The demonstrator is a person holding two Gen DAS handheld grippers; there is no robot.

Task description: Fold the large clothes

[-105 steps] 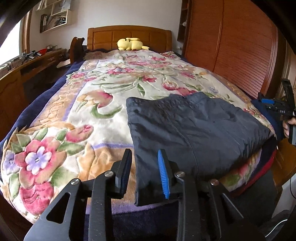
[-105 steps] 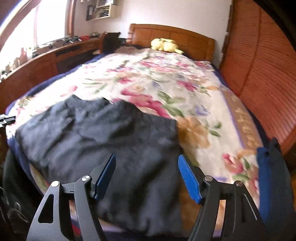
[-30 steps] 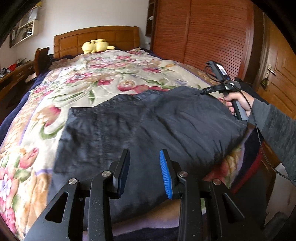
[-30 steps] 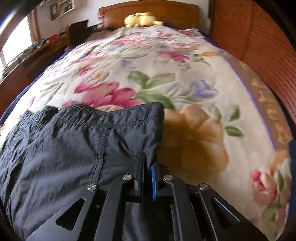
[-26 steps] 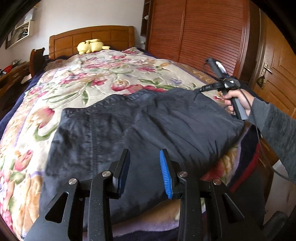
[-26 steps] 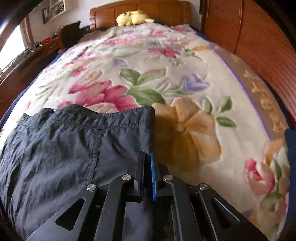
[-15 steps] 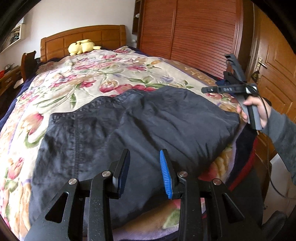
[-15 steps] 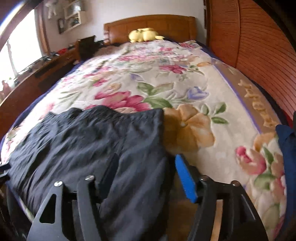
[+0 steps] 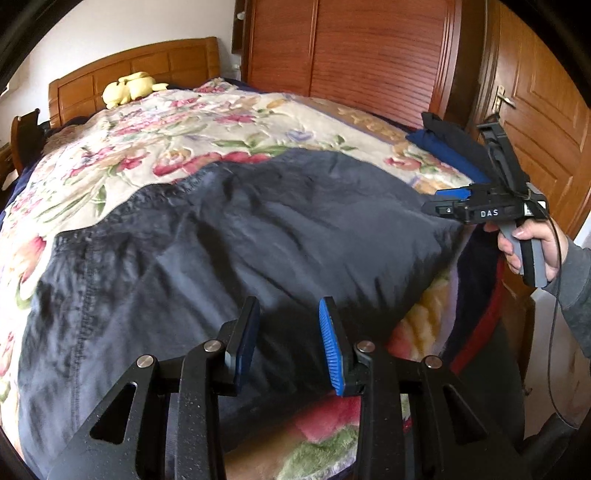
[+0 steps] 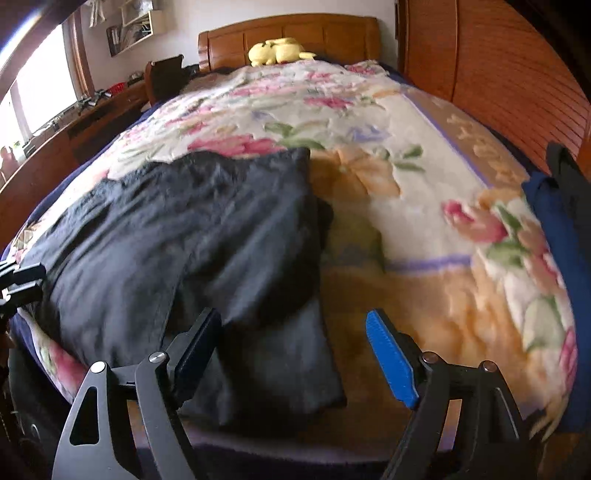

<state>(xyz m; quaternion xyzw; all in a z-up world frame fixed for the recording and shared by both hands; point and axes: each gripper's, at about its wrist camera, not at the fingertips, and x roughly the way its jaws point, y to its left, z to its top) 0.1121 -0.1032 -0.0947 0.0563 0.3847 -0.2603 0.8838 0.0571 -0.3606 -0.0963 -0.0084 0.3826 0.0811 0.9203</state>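
Hovering with fingers apart and empty, the left gripper and right gripper should pinch the big dark crinkly trousers' near corners evenly.

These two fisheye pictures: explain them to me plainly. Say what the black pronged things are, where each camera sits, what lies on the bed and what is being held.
There is no robot here. A person holds a hand-operated black two-finger gripper in each hand, and each gripper carries a camera looking forward along its jaws.

The left wrist view shows the left gripper at the bottom, jaws apart. Further right it also shows the right gripper, held in the person's right hand.

The right wrist view shows that right gripper from its own camera, jaws wide apart.

On the floral blanket lies a large dark navy fabric garment, partly folded, spread near the foot of the bed. A yellow plush toy sits by the wooden headboard. A blue and black pile of cloth rests at the bed's right edge.

Neither gripper holds anything.
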